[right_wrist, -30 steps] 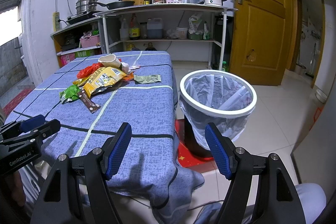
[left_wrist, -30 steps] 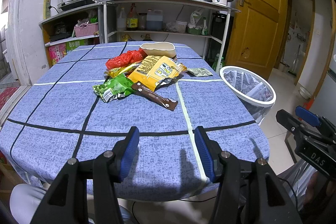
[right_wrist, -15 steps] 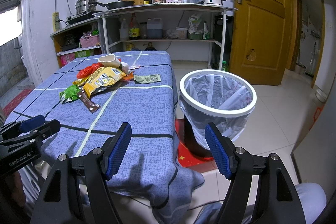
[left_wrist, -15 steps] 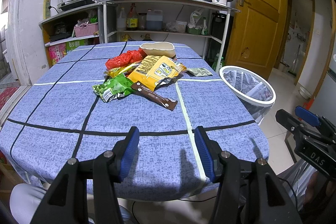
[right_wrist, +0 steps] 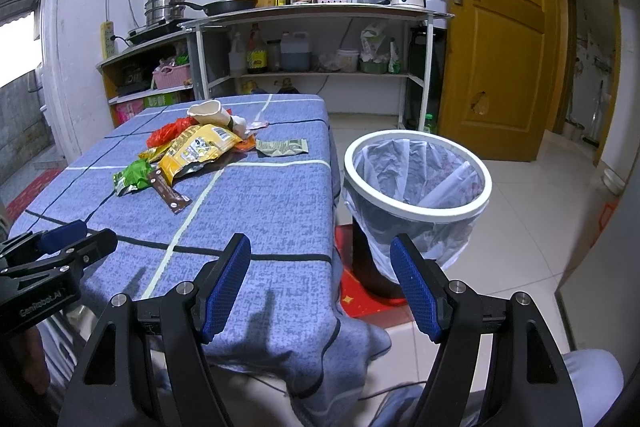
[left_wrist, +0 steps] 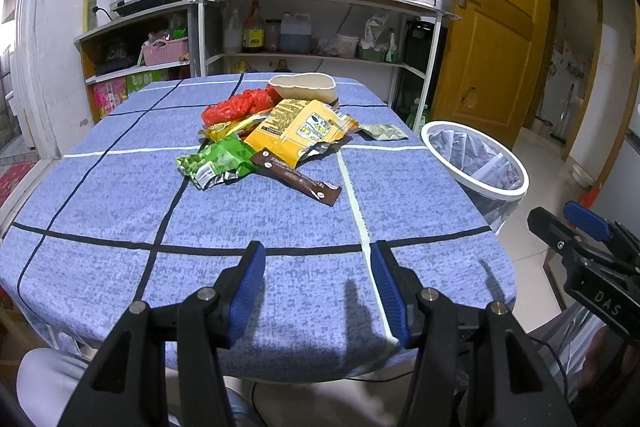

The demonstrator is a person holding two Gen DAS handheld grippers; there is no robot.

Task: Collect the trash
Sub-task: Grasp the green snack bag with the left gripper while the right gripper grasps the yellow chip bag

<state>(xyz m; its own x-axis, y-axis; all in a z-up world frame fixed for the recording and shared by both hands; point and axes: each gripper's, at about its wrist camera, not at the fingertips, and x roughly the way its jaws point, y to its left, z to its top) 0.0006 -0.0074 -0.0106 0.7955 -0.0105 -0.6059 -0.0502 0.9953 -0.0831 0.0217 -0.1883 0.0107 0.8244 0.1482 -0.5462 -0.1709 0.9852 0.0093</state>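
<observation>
1. Right, I have the left gripper (left_wrist: 318, 255) hovering over the near edge of the blue checked tablecloth (left_wrist: 120, 195), its blue-padded jaws spread wide with only cloth showing between them.
2. My right gripper (right_wrist: 320, 247) stands just as wide apart and empty, pointing at the near corner of the tablecloth (right_wrist: 280, 195) where it drapes down toward the floor.
3. I take the yellow snack bag (left_wrist: 298, 131) as my landmark: it lies near the middle of the cloth, at the heart of the trash pile.
4. The brown stick sachet (left_wrist: 298, 181) pokes out from under the bag's near edge and slants toward me.
5. The green wrapper (left_wrist: 216, 165) lies just left of the bag, touching the sachet's far end.
6. A red plastic wrapper (left_wrist: 236, 107) is bunched behind the bag on its left, and a squashed cream paper bowl (left_wrist: 302, 87) sits behind the bag, farther from me.
7. A small olive-green packet (left_wrist: 385, 131) lies flat just right of the bag, apart from the pile.
8. The white-rimmed trash bin (right_wrist: 416, 183), lined with a clear bag, stands on the floor well right of the yellow bag, beside the table's edge.
9. Both grippers are well short of the bag; neither touches any trash.
</observation>
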